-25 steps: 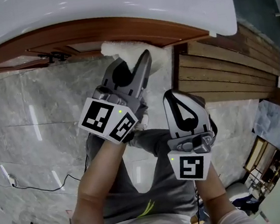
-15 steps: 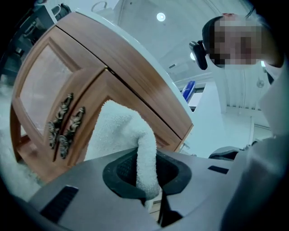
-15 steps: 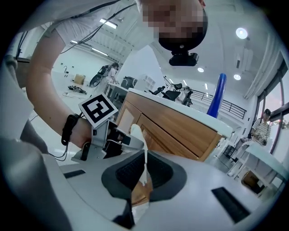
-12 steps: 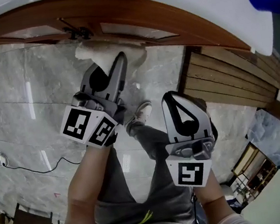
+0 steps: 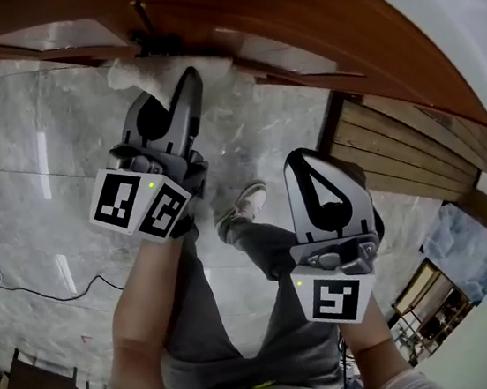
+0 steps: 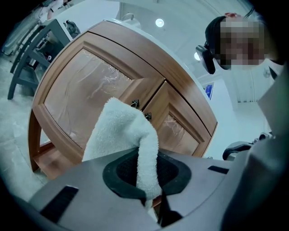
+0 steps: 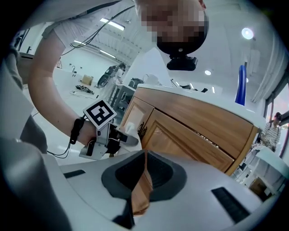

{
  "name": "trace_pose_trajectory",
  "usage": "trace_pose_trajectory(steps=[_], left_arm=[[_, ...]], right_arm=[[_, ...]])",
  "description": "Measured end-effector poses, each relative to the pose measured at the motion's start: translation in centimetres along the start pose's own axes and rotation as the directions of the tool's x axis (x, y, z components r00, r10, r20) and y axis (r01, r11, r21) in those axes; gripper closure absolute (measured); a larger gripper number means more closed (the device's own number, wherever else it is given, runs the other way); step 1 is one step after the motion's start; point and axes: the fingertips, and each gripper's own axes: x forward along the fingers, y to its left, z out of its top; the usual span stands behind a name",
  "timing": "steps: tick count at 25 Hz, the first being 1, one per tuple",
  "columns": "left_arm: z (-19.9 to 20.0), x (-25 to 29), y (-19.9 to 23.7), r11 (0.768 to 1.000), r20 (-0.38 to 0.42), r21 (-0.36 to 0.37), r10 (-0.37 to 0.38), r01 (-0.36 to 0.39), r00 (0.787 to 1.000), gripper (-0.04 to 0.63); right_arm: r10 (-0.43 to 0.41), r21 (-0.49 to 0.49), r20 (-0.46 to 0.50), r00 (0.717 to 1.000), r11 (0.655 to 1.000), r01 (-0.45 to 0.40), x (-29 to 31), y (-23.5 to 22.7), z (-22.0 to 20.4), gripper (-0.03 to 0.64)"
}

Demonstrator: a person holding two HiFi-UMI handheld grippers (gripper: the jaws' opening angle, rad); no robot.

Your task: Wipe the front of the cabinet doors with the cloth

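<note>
Left gripper point(image 5: 184, 90) at work on the vanity: my jaws are clamped on a fold of the white cloth point(image 6: 119, 135), whose bunched bulk stands ahead of the tips and against the cabinet doors point(image 6: 76, 94), right at the centre seam where the two small handles point(image 6: 141, 110) sit. Whether it presses flat on the wood or rides just off it, I cannot tell. The cloth lies dead ahead along the claw's long axis, so any stroke runs sideways from here. To the left, the glazed left-hand door offers a broad, unbroken face out to its frame edge. To the right, the second door point(image 6: 180, 131) runs on to the cabinet's corner. The handles are the one snag, I judge, and the marble floor point(image 5: 18, 174) below leaves free room to sweep down. Further right, my right gripper point(image 5: 309, 167) hangs back, low and well apart from the doors, jaws pressed together on nothing, near a slatted wooden panel point(image 5: 397, 147). The left is plainly the nearer hand.
</note>
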Motion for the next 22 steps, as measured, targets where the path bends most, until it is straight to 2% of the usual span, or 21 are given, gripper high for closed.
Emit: trace_pose_trajectory(steps=[5, 22], left_arm=[[-0.7, 1.0, -0.6, 0.999, 0.032, -0.033, -0.018, 0.019, 0.999, 0.54], [-4.1, 5.1, -7.0, 0.987, -0.018, -0.049, -0.154, 0.153, 0.988, 0.54]], right_arm=[[0.006, -0.025, 0.006, 1.0, 1.0, -0.005, 0.9, 0.0, -0.8, 0.572], [-0.056, -0.007, 0.002, 0.998, 0.998, 0.056, -0.3, -1.8, -3.2, 0.572]])
